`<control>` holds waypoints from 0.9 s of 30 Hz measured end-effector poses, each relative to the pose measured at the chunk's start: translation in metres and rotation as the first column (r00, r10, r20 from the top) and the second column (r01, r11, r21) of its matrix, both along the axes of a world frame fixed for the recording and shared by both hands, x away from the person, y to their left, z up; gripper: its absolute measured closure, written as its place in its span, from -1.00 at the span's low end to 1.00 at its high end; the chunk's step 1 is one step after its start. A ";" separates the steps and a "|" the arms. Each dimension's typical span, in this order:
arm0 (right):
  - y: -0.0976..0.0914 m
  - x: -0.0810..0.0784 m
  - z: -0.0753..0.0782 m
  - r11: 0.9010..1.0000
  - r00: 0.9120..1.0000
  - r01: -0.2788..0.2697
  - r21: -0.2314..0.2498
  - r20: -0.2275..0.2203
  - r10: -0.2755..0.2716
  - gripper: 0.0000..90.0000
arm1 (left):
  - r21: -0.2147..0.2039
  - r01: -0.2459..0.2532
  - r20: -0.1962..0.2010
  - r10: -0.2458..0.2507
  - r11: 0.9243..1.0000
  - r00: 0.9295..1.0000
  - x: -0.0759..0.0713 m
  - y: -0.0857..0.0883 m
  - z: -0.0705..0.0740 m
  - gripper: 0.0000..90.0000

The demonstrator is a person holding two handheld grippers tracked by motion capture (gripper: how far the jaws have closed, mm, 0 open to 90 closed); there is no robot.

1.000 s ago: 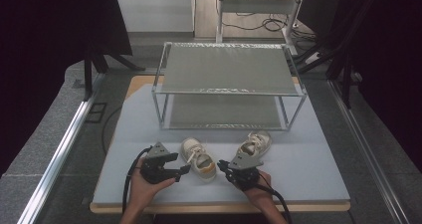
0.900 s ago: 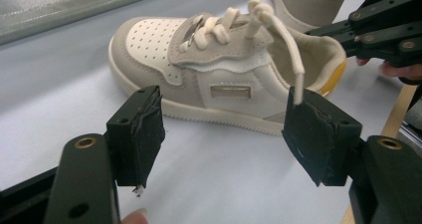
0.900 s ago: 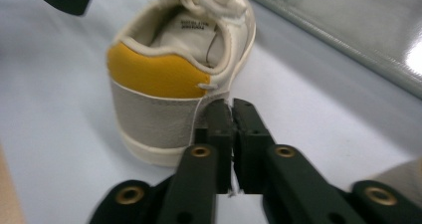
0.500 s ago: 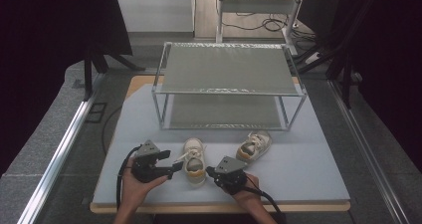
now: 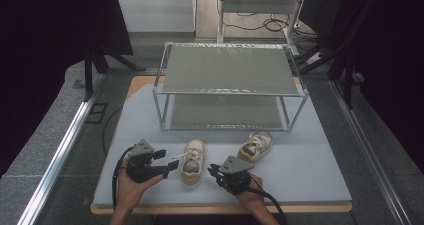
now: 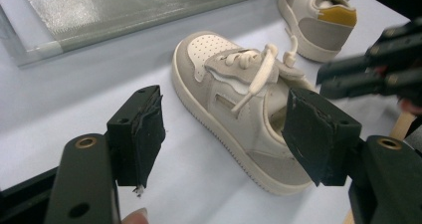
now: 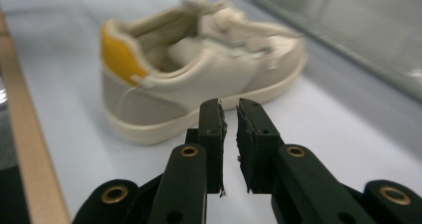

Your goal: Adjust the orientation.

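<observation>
Left gripper view — left gripper [image 6: 224, 139] jaws spread wide, near shoe [image 6: 239, 104] just ahead, ungripped; right gripper [image 7: 229, 124] jaws parting, empty.

Left gripper [image 6: 224, 144] agape, near shoe [image 6: 239, 109] upright

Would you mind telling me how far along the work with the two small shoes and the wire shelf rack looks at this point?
Nothing looks finished: both tiers of the rack are bare. The left shoe and right shoe both sit on the table, neither gripped. In hand: the left gripper has its jaws open beside the left shoe, and the right gripper has a narrow, empty gap. Left: probably gripping each shoe and shelving it.
</observation>
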State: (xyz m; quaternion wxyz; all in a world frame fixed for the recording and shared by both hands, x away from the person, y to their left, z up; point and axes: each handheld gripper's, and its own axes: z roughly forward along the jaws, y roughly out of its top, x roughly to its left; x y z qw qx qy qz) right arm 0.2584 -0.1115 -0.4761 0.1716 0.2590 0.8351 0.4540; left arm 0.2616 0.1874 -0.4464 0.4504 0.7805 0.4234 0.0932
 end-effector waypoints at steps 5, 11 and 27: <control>-0.004 0.003 0.003 0.998 0.997 0.052 -0.018 0.050 -0.051 0.70 | -0.005 -0.016 0.012 0.016 1.000 1.000 -0.001 0.001 0.002 -0.29; -0.014 0.015 0.005 0.988 0.986 0.142 -0.055 0.092 -0.136 0.70 | -0.002 -0.017 0.006 0.017 1.000 1.000 0.000 -0.001 0.000 -0.28; -0.045 0.037 0.010 0.973 0.972 0.227 -0.035 0.072 -0.224 1.00 | 0.009 0.000 -0.004 0.000 1.000 1.000 0.000 -0.007 -0.003 -0.28</control>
